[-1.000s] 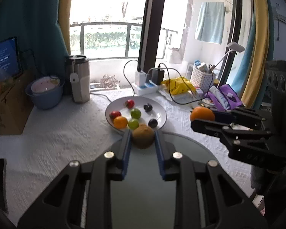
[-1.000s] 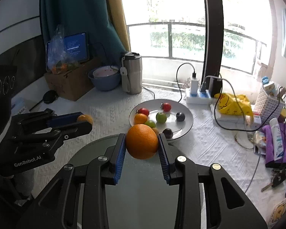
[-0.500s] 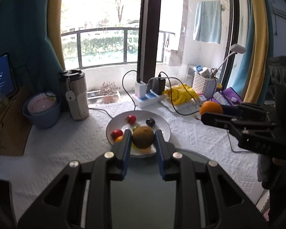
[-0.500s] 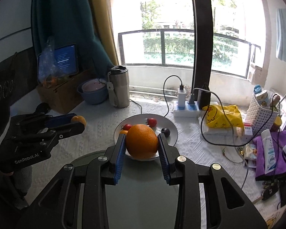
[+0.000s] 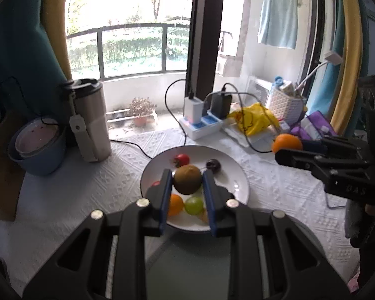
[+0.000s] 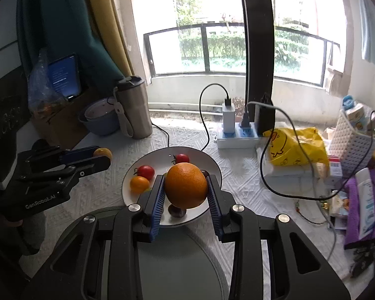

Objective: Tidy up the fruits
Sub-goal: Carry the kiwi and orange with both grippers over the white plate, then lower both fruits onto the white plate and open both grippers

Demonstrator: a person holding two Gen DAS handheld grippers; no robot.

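Clearly round, dimpled orange (image 6: pixel 186 185)

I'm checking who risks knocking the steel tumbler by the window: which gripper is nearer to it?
Left. The left gripper, clamping a kiwi above the plate, sits on the steel tumbler's side. The right gripper, holding the orange, is farther across.

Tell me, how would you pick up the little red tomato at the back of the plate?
Grip the red tomato across its round middle, coming straight down from above. Its stem points sideways, so the top is free, and it sits apart from the other fruit near the plate rim. Both grippers are full now.
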